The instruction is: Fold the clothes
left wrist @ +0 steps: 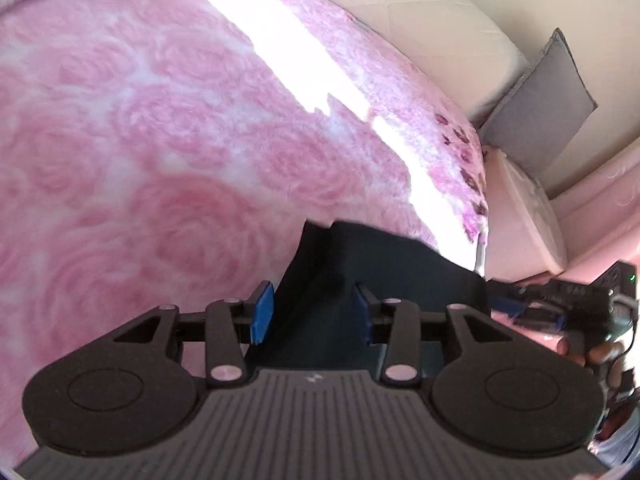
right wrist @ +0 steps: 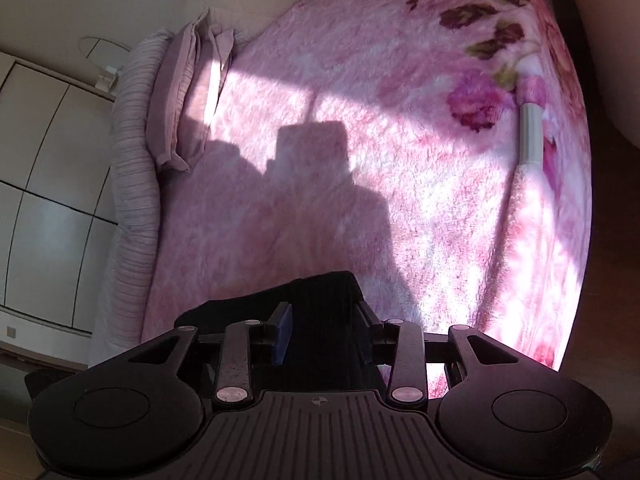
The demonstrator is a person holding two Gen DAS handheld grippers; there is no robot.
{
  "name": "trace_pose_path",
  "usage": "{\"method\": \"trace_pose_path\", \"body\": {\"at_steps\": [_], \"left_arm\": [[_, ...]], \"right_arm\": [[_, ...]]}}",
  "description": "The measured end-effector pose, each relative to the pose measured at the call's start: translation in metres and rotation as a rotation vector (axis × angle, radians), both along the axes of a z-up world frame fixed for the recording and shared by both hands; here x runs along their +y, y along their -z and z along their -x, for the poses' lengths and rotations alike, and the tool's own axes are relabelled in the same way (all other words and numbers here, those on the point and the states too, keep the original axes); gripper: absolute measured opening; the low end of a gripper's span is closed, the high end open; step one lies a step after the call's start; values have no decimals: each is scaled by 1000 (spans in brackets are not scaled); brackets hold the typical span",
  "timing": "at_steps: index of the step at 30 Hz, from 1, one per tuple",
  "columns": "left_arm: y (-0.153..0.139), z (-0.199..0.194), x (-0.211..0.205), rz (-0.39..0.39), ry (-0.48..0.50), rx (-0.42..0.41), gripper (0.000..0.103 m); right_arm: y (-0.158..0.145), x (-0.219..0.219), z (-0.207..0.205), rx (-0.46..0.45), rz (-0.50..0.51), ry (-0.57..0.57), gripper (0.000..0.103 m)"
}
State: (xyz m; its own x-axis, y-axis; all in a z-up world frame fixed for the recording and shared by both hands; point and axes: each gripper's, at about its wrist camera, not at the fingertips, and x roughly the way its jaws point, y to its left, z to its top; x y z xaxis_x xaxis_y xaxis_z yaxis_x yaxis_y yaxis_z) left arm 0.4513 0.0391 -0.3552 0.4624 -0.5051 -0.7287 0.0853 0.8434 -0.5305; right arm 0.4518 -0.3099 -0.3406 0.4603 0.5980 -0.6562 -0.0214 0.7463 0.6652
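A dark garment [left wrist: 360,264] lies on the pink rose-patterned blanket [left wrist: 140,140]. My left gripper [left wrist: 312,314] stands open over its near edge, and the cloth runs between and under the blue pads [left wrist: 262,312]. In the right wrist view the same dark garment [right wrist: 320,300] sits between the spread fingers of my right gripper [right wrist: 324,338], also open, with cloth reaching out to the left. The right gripper [left wrist: 524,312] shows at the garment's far right corner in the left wrist view, held by a hand [left wrist: 592,356].
The blanket [right wrist: 400,160] covers a bed. Pillows [right wrist: 188,100] lie at its head, a grey cushion [left wrist: 536,108] leans against a cream headboard [left wrist: 420,20], and white wardrobe doors [right wrist: 48,160] stand beside it. A bright sun stripe [left wrist: 280,48] crosses the blanket.
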Motion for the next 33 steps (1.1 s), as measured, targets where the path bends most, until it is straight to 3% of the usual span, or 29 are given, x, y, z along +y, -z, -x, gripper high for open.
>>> {"method": "trace_pose_path", "body": {"at_steps": [1, 3, 4, 7, 11, 13, 14, 17, 20, 23, 26, 29, 31, 33], "left_arm": [[3, -5, -1, 24, 6, -4, 31], [8, -10, -2, 56, 6, -18, 3], [8, -8, 0, 60, -7, -29, 3], [8, -3, 5, 72, -46, -64, 3], [22, -4, 10, 66, -105, -34, 3], [27, -11, 3, 1, -102, -30, 7], [23, -11, 1, -30, -110, -42, 16], [3, -4, -4, -117, -145, -97, 16], [-17, 3, -9, -203, -180, -151, 13], [-32, 2, -22, -242, -138, -221, 13], [-19, -14, -44, -220, -13, -197, 12], [13, -23, -64, -268, 80, -165, 11], [32, -25, -65, -278, 67, -158, 11], [31, -28, -60, -257, 35, -136, 11]], "right_arm": [[1, 3, -3, -7, 2, -7, 37], [4, 10, -10, -21, 5, -20, 5], [5, 13, -13, -29, 7, -26, 4], [7, 24, -20, -57, 19, -47, 3], [13, 42, -24, -93, 99, -60, 3], [19, 52, -28, -96, 149, -63, 3], [23, 57, -30, -91, 176, -67, 3], [32, 60, -34, -9, 193, -47, 6], [17, 72, -27, -85, 262, -68, 12], [1, 85, -20, -161, 331, -88, 14], [-15, 97, -12, -237, 399, -109, 14], [7, 120, -8, -265, 522, -187, 14], [29, 123, -9, -241, 580, -227, 14], [42, 121, -6, -259, 605, -231, 13]]}}
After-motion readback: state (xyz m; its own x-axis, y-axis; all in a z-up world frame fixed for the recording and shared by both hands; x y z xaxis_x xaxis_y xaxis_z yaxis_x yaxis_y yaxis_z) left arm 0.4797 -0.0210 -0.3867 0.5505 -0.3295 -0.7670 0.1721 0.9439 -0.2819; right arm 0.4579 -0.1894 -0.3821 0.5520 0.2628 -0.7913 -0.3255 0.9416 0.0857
